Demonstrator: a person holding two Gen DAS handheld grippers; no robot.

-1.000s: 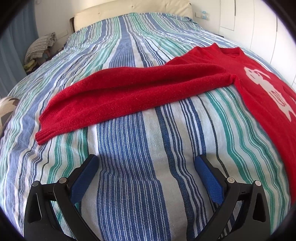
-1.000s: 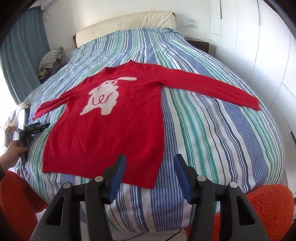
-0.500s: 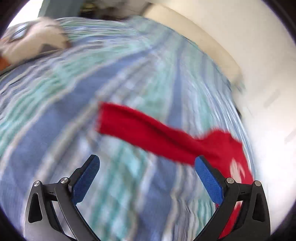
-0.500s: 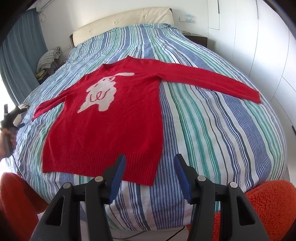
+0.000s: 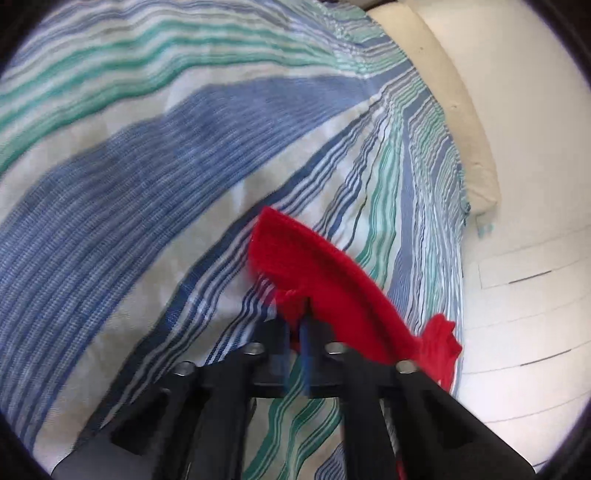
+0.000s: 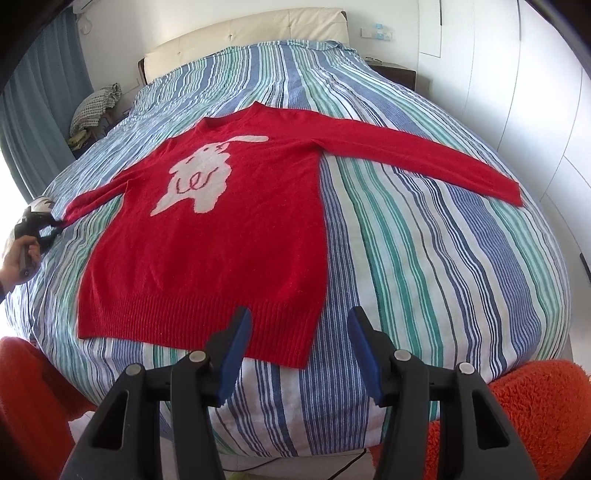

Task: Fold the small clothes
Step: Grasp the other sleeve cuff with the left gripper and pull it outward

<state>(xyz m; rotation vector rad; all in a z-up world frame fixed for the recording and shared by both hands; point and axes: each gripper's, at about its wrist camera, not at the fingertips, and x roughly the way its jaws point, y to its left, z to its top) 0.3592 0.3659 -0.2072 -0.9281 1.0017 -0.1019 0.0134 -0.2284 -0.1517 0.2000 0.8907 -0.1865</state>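
A red sweater (image 6: 229,221) with a white rabbit design lies flat, front up, on the striped bed, both sleeves spread out. In the left wrist view my left gripper (image 5: 297,317) is shut on the cuff of the sweater's left sleeve (image 5: 325,280), which is lifted slightly off the bedspread. In the right wrist view the left gripper (image 6: 48,225) shows at the far left, at that sleeve end. My right gripper (image 6: 299,328) is open and empty, hovering just above the sweater's bottom hem near its right corner.
The striped blue, green and white bedspread (image 6: 424,258) covers the bed. A cream headboard (image 6: 251,33) and white wardrobe doors (image 6: 517,92) stand behind and to the right. A folded checked cloth (image 6: 96,103) sits at the bed's left. Orange fluffy fabric (image 6: 524,413) is at the near edge.
My left gripper swung down to the left sleeve cuff and shut on it. My right gripper stayed open, drifting slightly closer over the hem.
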